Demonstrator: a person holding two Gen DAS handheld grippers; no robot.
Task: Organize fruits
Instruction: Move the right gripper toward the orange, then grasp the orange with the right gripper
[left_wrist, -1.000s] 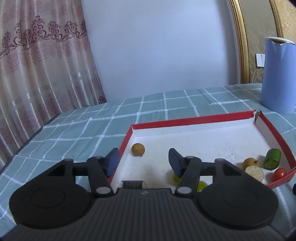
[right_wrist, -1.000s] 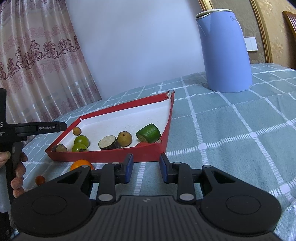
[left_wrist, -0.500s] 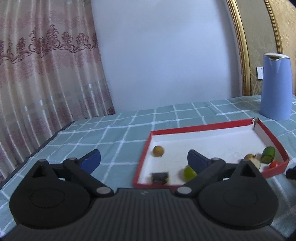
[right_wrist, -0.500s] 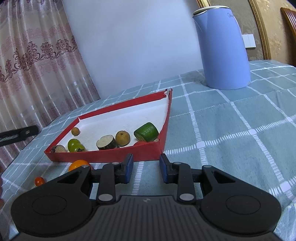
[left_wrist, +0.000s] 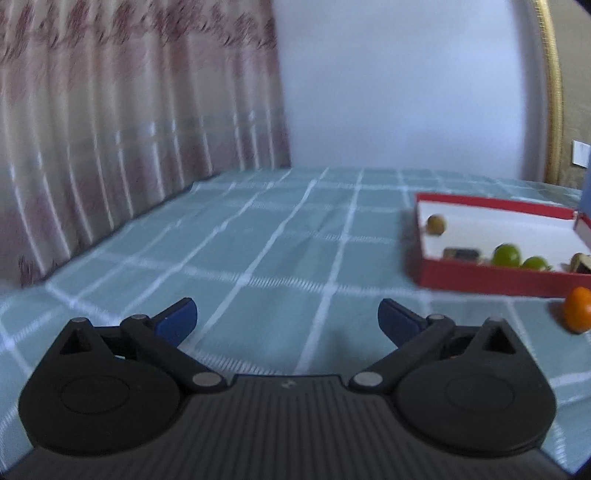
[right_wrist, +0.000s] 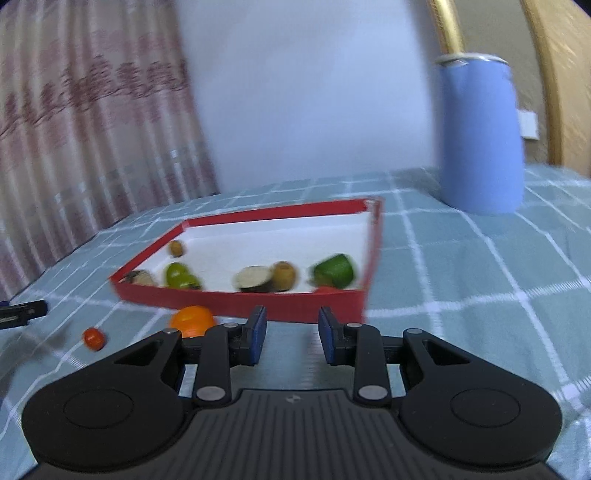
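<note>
**Two Empty Claws Near the Fruit Box**

The left claw (left_wrist: 287, 317) was spread very wide and held nothing. Only the checked cloth (left_wrist: 258, 236) lay between its blue tips. From this claw, the red box (left_wrist: 491, 275) sat at about 2 o'clock, well apart. The orange fruit (left_wrist: 578, 308) lay on the cloth at about 3 o'clock, just outside the box.

The right claw (right_wrist: 291, 334) was let go too, with a small gap between its tips, and it gripped nothing. The red box (right_wrist: 314, 304) was at 12 o'clock, near its tips. Inside were green fruits (right_wrist: 179, 277), a cut green piece (right_wrist: 334, 271), a brown round fruit (right_wrist: 283, 276) and a pale slice (right_wrist: 253, 278). The orange fruit (right_wrist: 192, 319) lay at 10 o'clock, just beside the box wall. A little red fruit (right_wrist: 94, 338) lay farther out at 9 o'clock. A tall blue jug (right_wrist: 480, 136) stood at 1 o'clock, behind the box.

No writing could be read; both pictures were blurry.
</note>
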